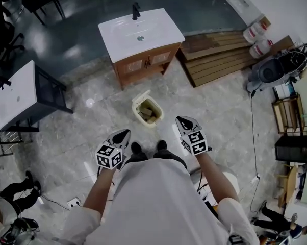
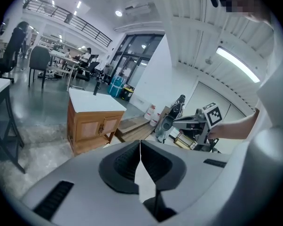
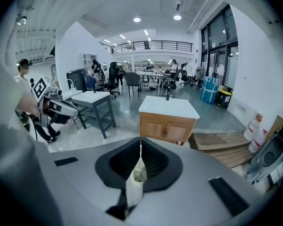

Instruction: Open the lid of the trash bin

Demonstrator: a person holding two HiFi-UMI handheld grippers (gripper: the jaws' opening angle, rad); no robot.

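Observation:
A small cream trash bin [image 1: 147, 110] stands on the marble floor just ahead of the person's feet. Its lid [image 1: 141, 96] is tipped up at the far side, and brown contents show inside. My left gripper [image 1: 124, 133] is held above the floor, near and to the left of the bin, shut with nothing in it. My right gripper [image 1: 182, 119] is to the right of the bin, also shut and empty. Neither touches the bin. In the right gripper view a sliver of the bin [image 3: 139, 175] shows below the closed jaws of that gripper [image 3: 141, 138]. The left gripper [image 2: 140, 143] points past the cabinet.
A wooden vanity with a white sink [image 1: 141, 34] stands just beyond the bin. A dark-framed table with a white top [image 1: 16, 93] is at the left. A wooden pallet [image 1: 220, 55], a scooter [image 1: 274, 69] and shelves [image 1: 288, 114] are at the right, with a cable [image 1: 253, 137] across the floor.

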